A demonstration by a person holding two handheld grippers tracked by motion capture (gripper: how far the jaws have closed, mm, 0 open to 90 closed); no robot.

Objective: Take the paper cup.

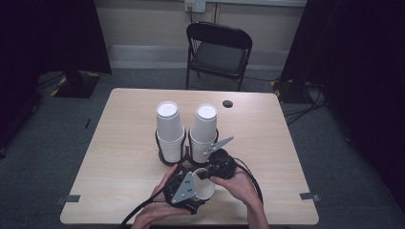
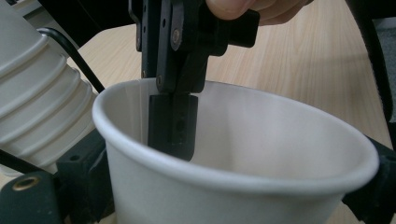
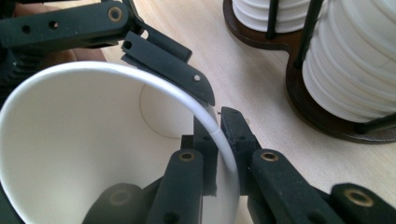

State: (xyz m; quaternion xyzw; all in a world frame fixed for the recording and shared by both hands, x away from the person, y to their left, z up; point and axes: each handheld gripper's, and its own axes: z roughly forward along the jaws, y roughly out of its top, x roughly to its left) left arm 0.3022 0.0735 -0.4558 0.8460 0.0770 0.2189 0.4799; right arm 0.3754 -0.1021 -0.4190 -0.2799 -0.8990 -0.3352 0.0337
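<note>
While two tall stacks of white paper cups (image 1: 186, 129) stand in a dark wire holder (image 3: 299, 88) near the middle of the pale wooden surface (image 1: 119, 143), a single loose paper cup (image 1: 204, 183) is held between both hands close to the near edge — just in front of the holder.

The left tongs (image 1: 184, 191) grip the cup around its body; in the left gripper view the black jaws sit against either side of the cup wall, so they are closed on it at about the cup's width. The right tongs (image 3: 218, 135) pinch the cup's rim — one jaw inside, one outside, narrowed down onto the thin paper edge.

A black folding chair (image 1: 218, 52) stands beyond the far edge of the surface.

The cup looks very light and thin-walled. It would probably crush or go oval under a firm squeeze, and its smooth sides may slip. The rolled rim is likely the stiffest part, so a gentle pinch there, or a loose hold around the upper body, seems the safest place to take it.
</note>
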